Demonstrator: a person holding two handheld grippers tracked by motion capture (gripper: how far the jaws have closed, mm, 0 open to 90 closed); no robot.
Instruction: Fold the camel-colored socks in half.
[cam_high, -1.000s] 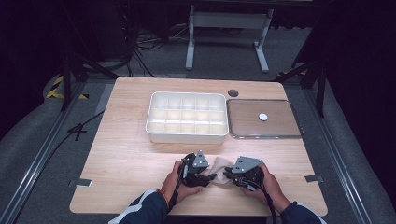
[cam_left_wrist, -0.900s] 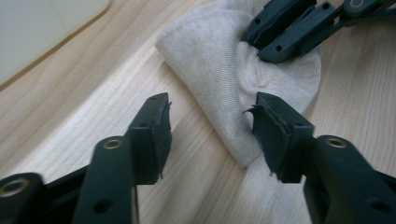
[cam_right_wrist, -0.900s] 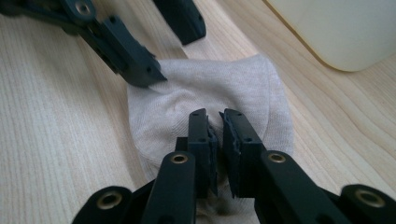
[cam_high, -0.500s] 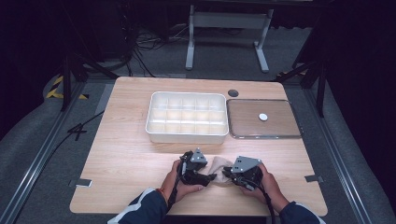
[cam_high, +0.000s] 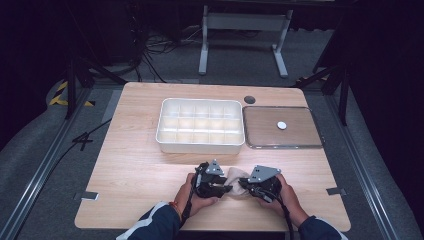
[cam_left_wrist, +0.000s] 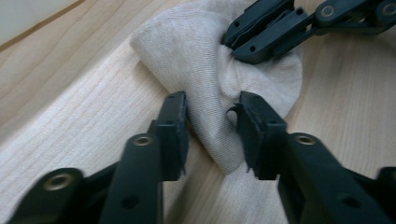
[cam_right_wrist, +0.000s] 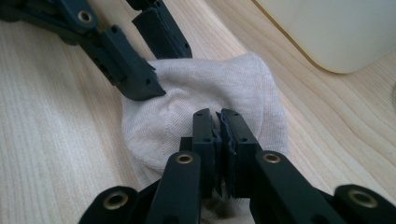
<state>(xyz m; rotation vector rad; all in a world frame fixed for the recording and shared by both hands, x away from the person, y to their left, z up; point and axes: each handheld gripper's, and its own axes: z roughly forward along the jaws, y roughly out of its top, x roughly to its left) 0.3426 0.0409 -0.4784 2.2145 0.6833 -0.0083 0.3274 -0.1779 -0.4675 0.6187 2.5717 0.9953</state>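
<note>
While our right tongs (cam_right_wrist: 218, 122) were clamped on the cream sock (cam_high: 234, 176) at the worktop's (cam_high: 135, 165) near edge, our left tongs (cam_left_wrist: 211, 126) stood open astride a fold. We judged they should close squarely before lifting toward the far compartment tray (cam_high: 201, 125).

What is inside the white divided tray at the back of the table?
The tray shows rows of small compartments, and every one visible from the high view looks empty. The bottoms nearest the front wall are partly hidden by that wall, so something small there cannot be ruled out.
</note>
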